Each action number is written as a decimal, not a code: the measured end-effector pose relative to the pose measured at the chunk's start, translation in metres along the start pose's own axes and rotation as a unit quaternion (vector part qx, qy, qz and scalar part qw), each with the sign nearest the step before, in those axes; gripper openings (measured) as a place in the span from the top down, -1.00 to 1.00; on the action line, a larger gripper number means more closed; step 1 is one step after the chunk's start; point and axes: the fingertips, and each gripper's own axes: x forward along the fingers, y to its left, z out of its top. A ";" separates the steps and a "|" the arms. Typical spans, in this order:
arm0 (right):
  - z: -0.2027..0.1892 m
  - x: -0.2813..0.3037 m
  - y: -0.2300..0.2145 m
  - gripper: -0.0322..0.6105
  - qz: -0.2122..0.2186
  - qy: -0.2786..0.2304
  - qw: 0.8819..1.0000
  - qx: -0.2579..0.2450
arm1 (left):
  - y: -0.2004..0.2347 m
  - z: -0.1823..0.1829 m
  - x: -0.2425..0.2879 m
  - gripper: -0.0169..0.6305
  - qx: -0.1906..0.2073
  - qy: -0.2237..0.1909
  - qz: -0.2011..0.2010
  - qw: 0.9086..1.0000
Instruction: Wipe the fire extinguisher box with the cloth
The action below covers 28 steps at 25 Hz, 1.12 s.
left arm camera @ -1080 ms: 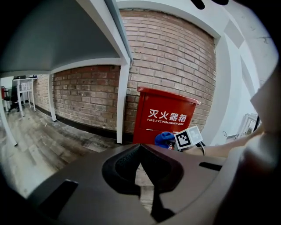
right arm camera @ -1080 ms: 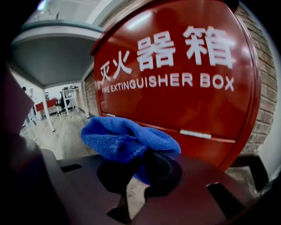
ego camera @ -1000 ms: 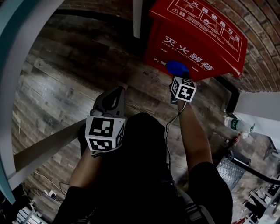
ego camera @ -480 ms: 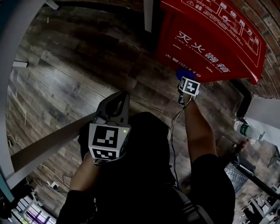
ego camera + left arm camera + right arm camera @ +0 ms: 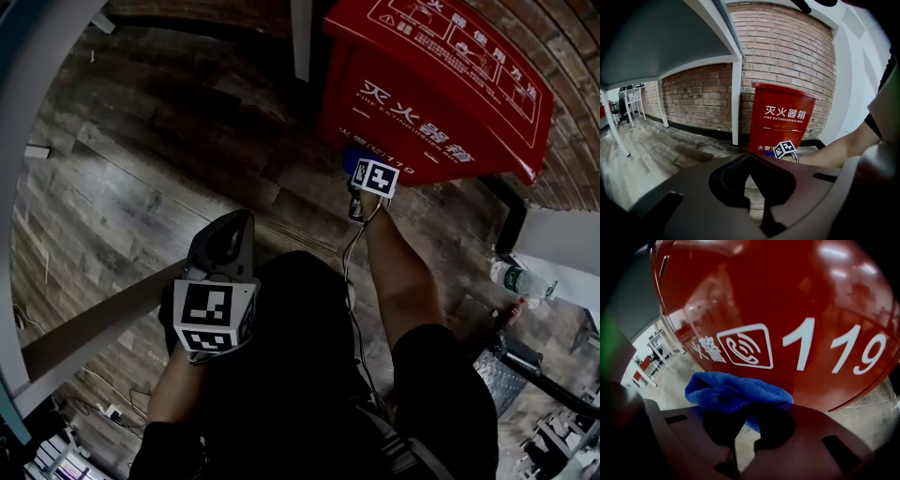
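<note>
The red fire extinguisher box [image 5: 441, 84] stands on the wood floor against a brick wall; it also shows in the left gripper view [image 5: 785, 119]. In the right gripper view its glossy front [image 5: 787, 310], printed "119", fills the frame. My right gripper [image 5: 361, 169] is shut on a bunched blue cloth [image 5: 736, 392], pressed against the lower left of the box front. A little of the cloth [image 5: 352, 159] shows beyond the marker cube. My left gripper [image 5: 230, 234] hangs back over the floor, well short of the box, its jaws shut on nothing.
A white table leg [image 5: 300, 37] stands just left of the box. A pale beam [image 5: 94, 319] crosses the floor at lower left. A plastic bottle [image 5: 516, 278] lies at the right, with metal frames behind it. Brick wall [image 5: 787, 51] runs behind the box.
My right gripper has slid the blue cloth leftward along the lower front of the box, from under "119" toward the left corner. The left gripper has hardly moved.
</note>
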 end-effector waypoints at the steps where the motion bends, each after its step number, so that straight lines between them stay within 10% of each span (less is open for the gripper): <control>1: 0.005 -0.004 0.004 0.75 0.005 -0.006 1.000 0.013 | -0.002 0.001 0.001 0.93 0.000 -0.001 -0.002 1.000; 8: 0.062 -0.084 0.030 0.75 0.035 -0.075 0.992 0.099 | -0.022 0.017 -0.006 0.93 0.030 -0.004 -0.030 0.999; 17: 0.135 -0.212 0.052 0.75 0.016 -0.158 0.987 0.026 | -0.030 0.055 -0.027 0.93 0.026 -0.055 -0.071 0.996; 28: 0.210 -0.340 0.105 0.75 0.062 -0.291 0.955 0.018 | -0.029 0.046 -0.040 0.93 0.007 -0.073 -0.111 0.991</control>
